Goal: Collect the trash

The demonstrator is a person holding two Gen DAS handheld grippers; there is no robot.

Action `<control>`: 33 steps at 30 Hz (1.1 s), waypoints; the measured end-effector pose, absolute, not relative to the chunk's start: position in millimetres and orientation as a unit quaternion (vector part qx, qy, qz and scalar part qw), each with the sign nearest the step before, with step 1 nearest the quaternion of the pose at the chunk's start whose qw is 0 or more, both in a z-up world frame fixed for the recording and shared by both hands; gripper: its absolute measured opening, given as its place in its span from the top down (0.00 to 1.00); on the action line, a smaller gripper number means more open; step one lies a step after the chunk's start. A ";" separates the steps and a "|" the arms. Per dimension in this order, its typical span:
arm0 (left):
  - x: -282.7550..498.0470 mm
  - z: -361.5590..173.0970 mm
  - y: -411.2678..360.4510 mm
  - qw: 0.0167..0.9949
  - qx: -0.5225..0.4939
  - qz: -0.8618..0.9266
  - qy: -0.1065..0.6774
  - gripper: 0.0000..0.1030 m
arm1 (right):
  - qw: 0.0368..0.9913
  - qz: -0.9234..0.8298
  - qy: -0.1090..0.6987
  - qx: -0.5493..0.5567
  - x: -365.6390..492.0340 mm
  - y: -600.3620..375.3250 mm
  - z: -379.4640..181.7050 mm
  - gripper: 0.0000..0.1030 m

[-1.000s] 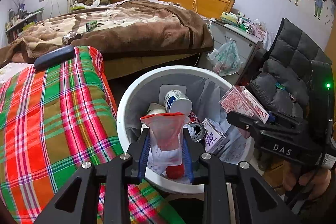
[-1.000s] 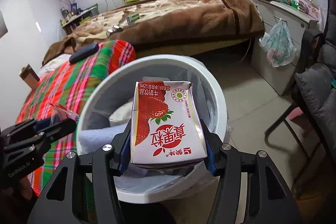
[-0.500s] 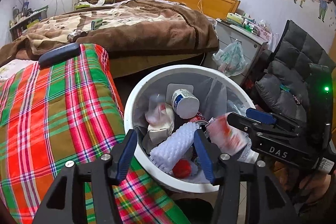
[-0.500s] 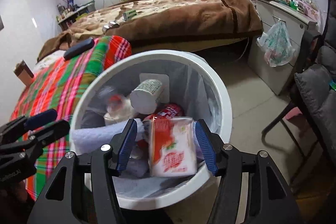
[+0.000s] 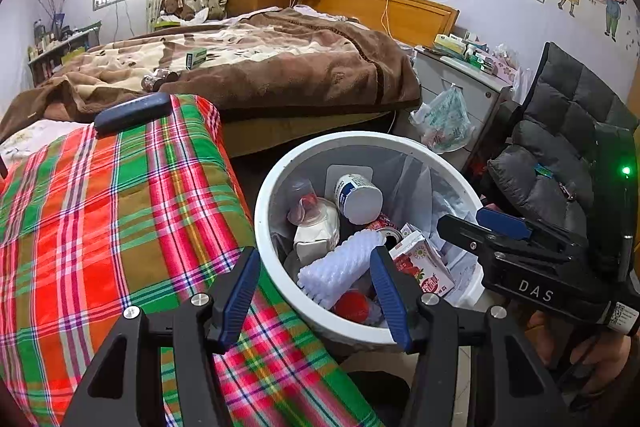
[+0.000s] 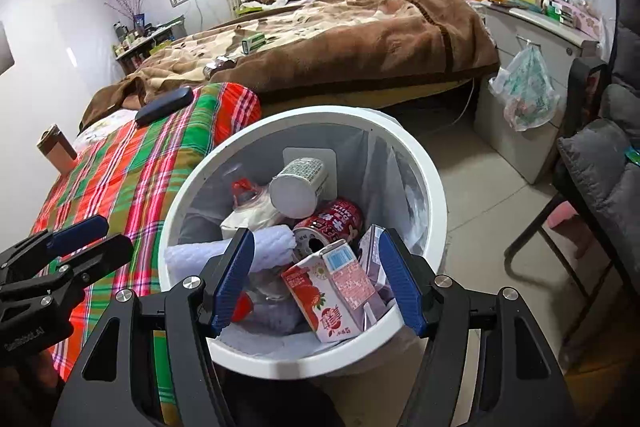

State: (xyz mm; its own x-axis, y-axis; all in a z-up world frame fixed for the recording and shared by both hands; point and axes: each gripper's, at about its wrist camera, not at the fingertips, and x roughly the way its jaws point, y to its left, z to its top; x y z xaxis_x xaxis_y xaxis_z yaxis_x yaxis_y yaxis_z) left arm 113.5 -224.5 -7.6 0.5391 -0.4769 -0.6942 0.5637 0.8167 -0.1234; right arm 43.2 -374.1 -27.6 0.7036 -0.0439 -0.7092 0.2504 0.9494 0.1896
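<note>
Trash fills the white bin (image 6: pixel 434 187): strawberry milk carton (image 6: pixel 330 293), red can (image 6: pixel 334 221), cup (image 6: pixel 298 185). My left gripper (image 5: pixel 314 293) and right gripper (image 6: pixel 316 279) hover wide and empty above its rim. Green box (image 6: pixel 254 42) on the bed beyond may remain.

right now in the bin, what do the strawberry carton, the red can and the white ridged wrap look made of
Strawberry milk carton: coated paperboard, slightly glossy, with folded seams and printed faces. Red can: probably aluminium, judging by its shiny rim and open mouth. White ridged wrap: looks like soft foam netting, matte and bumpy.
</note>
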 end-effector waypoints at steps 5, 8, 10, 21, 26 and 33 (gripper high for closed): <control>102.5 -5.6 -220.4 0.880 0.065 -0.291 0.371 0.45 | 0.917 -0.084 0.369 0.129 37.2 -366.2 -25.2 0.36; 96.1 -4.0 -216.4 0.884 0.069 -0.284 0.365 0.45 | 0.919 -0.089 0.363 0.124 32.2 -360.6 -22.1 0.36; 90.0 -1.3 -212.3 0.888 0.069 -0.280 0.358 0.45 | 0.921 -0.097 0.358 0.123 27.9 -357.7 -20.0 0.36; 54.3 11.1 -181.0 0.916 0.062 -0.243 0.314 0.45 | 0.935 -0.134 0.310 0.110 -3.4 -331.6 -12.7 0.36; 37.4 10.3 -172.2 0.925 0.064 -0.231 0.296 0.45 | 0.940 -0.146 0.291 0.099 -17.5 -319.2 -12.2 0.36; 19.1 5.2 -165.2 0.932 0.077 -0.206 0.288 0.45 | 0.943 -0.157 0.274 0.103 -29.9 -309.6 -14.9 0.36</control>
